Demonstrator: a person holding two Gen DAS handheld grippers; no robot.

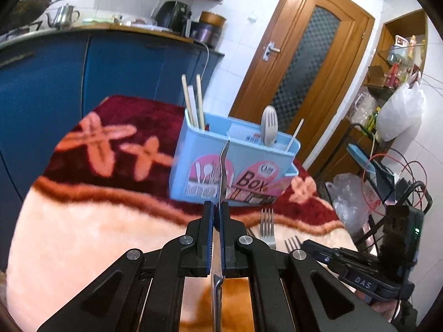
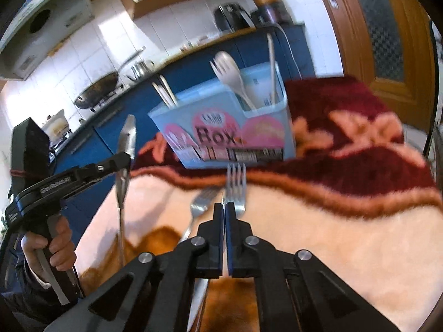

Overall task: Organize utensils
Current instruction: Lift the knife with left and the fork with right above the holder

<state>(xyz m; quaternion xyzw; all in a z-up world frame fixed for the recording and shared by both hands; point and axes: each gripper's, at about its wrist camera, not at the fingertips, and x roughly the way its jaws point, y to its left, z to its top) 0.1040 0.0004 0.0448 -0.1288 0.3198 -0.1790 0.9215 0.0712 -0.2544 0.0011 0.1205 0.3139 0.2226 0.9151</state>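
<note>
Left wrist: jaws pinch a spoon edge-on; right jaws pinch a fork.

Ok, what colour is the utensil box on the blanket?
Light blue, with pink patches and "Box" lettering on the front of the utensil box; clearest in the left wrist view.

At the centre of the left wrist view stands a pale blue utensil box printed with pink domes, white cutlery shapes and dark "Box" lettering. Under it spreads a plush cloth, deep maroon with salmon-pink flowers above, cream below, orange-brown at the bottom edge. Upper left are dark blue cabinets; upper right, a warm brown wooden door.
</note>
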